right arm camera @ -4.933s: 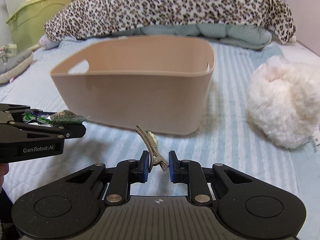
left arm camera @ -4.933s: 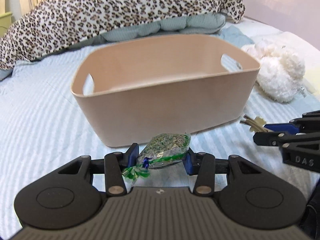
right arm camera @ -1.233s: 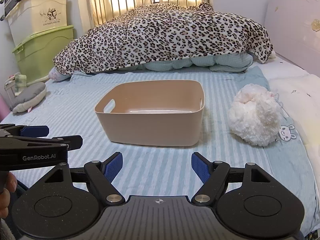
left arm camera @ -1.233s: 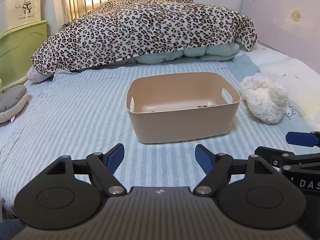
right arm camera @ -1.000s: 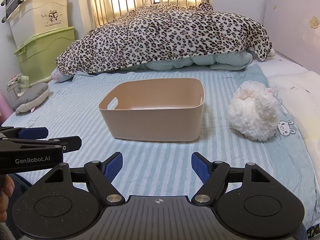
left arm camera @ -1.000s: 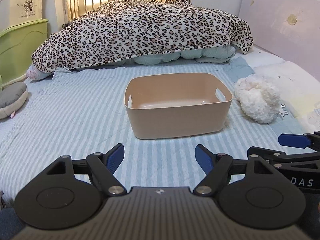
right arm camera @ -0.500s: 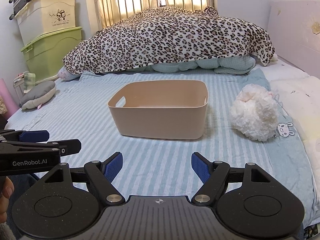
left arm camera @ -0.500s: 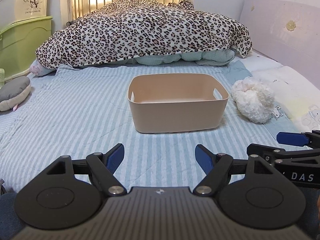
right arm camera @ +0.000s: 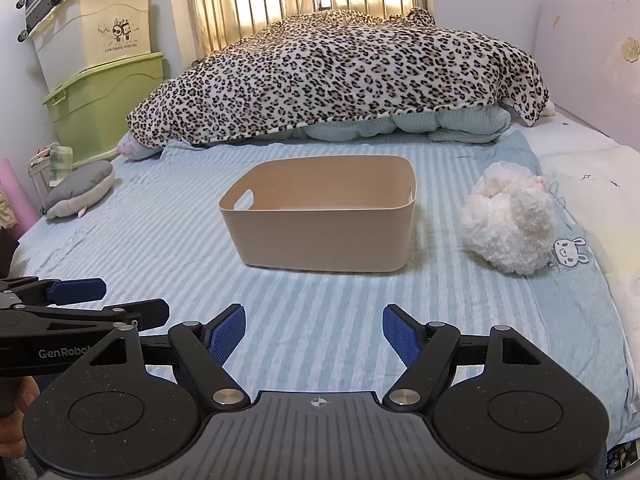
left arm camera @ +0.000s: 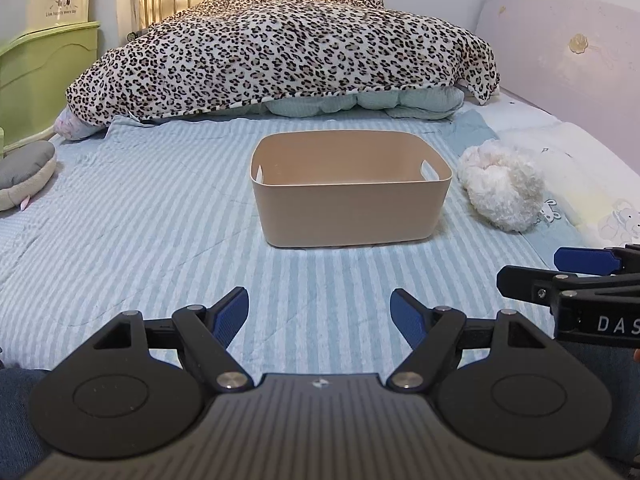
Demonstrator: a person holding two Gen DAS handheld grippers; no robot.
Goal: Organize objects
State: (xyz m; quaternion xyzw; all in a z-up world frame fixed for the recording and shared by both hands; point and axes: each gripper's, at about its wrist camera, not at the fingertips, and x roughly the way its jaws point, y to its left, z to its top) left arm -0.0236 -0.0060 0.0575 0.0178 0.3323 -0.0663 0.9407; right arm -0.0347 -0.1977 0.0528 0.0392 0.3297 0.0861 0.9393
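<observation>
Left wrist view: the left gripper [left arm camera: 320,312] is hanging low over the striped bedsheet [left arm camera: 132,248], jaws spread wide apart and gripping nothing. The right gripper [right arm camera: 312,330] is showing the same in its own view, wide apart and empty. Each tool is appearing side-on at the edge of the other's view, so the two are sitting side by side, level with each other.

The bin [left arm camera: 352,194] is lying straight ahead of both grippers, well apart from them, with bare sheet in between. Its long axis is running left to right across the line of approach; the handle cutouts are sitting in the short end walls. Neither arm is looking clearly nearer. The bin's floor is hidden behind the near wall, so contents cannot be told.

Right of the bin, just beside it, a white fluffy toy [right arm camera: 508,222] is resting on the sheet. Left of the bin, well apart, a grey cushion [right arm camera: 78,190]. Behind the bin, a leopard blanket [right arm camera: 340,80] is heaped.

Judgement: no loose items are showing near the bin, apart from the toy; the right gripper would suit it.
</observation>
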